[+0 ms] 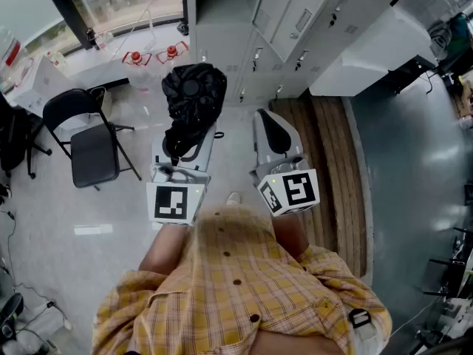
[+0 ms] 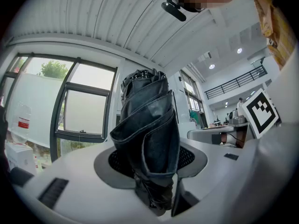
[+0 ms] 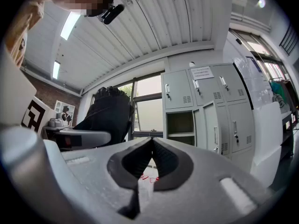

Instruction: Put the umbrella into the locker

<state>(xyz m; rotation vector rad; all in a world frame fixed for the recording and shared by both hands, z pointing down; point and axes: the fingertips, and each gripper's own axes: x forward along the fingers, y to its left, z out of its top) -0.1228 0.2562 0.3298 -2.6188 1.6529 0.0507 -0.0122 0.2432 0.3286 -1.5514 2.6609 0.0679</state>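
Gripping a folded black umbrella [image 1: 194, 95] by its narrower end, the left gripper [image 1: 187, 152] has its jaws spread fairly wide around the bunched fabric, with the pads pressed against it. The umbrella is still outside the lockers [image 1: 295, 21], in front of them and off to their left. One locker [image 3: 181, 122] stands open. The right gripper [image 3: 150, 144] is empty, its jaws closed tip to tip. A black chair [image 1: 87, 135] stands further left of the lockers.
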